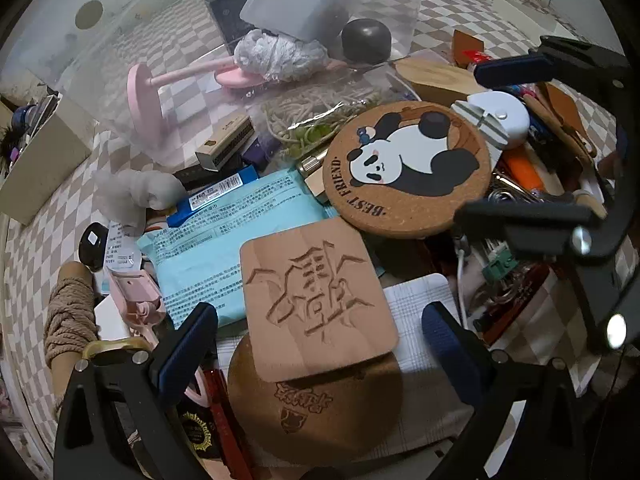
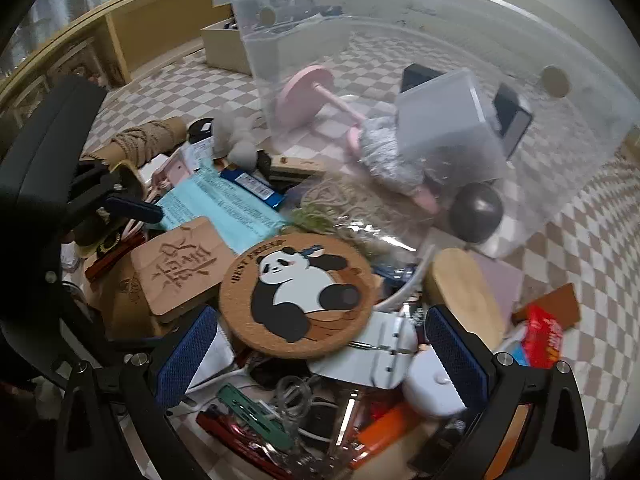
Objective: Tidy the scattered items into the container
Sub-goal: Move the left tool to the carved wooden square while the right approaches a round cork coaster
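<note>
**Two open grippers over a cluttered pile**

The left gripper (image 1: 316, 344), jaws wide and empty, frames a square wooden coaster (image 1: 316, 304); the right gripper (image 2: 320, 344), likewise wide, frames a panda cork coaster (image 2: 298, 294). Both look light and stiff; grip by an edge. Beyond, the clear plastic bin (image 2: 440, 40) holds a pink stand (image 2: 308, 92), grey yarn and a dark ball.

We're in a home here, a lived-in room by the look of it: a checkered cloth (image 2: 580, 240) covers the surface, and light wooden furniture (image 2: 132, 28) runs along the back with a curtain behind it. The clutter is pure household stuff, a panda coaster (image 1: 408, 168), a carved wooden coaster (image 1: 316, 300), a spool of twine (image 1: 68, 312) and a pink stand (image 2: 308, 88) in a clear plastic bin (image 2: 440, 12).
</note>
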The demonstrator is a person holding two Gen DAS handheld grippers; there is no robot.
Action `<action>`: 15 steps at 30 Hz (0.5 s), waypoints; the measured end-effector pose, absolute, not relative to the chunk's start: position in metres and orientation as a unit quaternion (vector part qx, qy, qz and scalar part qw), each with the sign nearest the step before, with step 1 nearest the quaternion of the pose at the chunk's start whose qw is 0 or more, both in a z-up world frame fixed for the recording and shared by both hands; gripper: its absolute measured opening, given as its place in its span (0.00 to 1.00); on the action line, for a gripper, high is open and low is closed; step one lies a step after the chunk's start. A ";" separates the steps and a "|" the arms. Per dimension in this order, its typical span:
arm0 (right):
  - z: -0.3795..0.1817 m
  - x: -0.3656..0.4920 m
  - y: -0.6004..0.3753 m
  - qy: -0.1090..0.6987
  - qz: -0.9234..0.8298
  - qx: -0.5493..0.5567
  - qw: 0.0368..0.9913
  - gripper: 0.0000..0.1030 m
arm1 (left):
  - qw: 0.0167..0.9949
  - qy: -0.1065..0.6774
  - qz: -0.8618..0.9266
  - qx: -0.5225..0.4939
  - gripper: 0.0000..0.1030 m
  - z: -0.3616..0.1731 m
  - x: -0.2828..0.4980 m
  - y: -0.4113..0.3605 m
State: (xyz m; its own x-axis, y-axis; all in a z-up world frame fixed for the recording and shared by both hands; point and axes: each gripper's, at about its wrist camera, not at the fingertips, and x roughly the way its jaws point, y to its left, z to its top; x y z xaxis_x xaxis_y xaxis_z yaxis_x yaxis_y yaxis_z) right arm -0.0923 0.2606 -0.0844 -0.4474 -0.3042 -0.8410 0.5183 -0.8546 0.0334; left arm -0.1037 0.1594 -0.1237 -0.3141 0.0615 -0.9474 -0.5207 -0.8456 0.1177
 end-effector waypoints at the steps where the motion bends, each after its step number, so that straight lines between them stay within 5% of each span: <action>1: -0.086 -0.092 0.260 0.116 -0.842 0.466 0.247 1.00 | 0.185 0.206 0.784 -0.555 1.00 -0.125 -0.104 0.159; 11: -0.101 -0.072 0.248 0.214 -0.840 0.433 0.248 1.00 | 0.179 0.211 0.787 -0.551 0.86 -0.130 -0.109 0.151; 15: -0.106 -0.064 0.239 0.264 -0.836 0.415 0.243 1.00 | 0.187 0.208 0.786 -0.551 0.72 -0.128 -0.108 0.153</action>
State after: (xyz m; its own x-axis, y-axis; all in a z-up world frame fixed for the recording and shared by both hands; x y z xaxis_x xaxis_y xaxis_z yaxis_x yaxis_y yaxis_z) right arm -0.0640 0.2389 -0.1065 -0.5371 -0.1870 -0.8225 0.6254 -0.7426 -0.2396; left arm -0.1076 0.1525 -0.1283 -0.3220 0.0636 -0.9446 -0.5234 -0.8434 0.1217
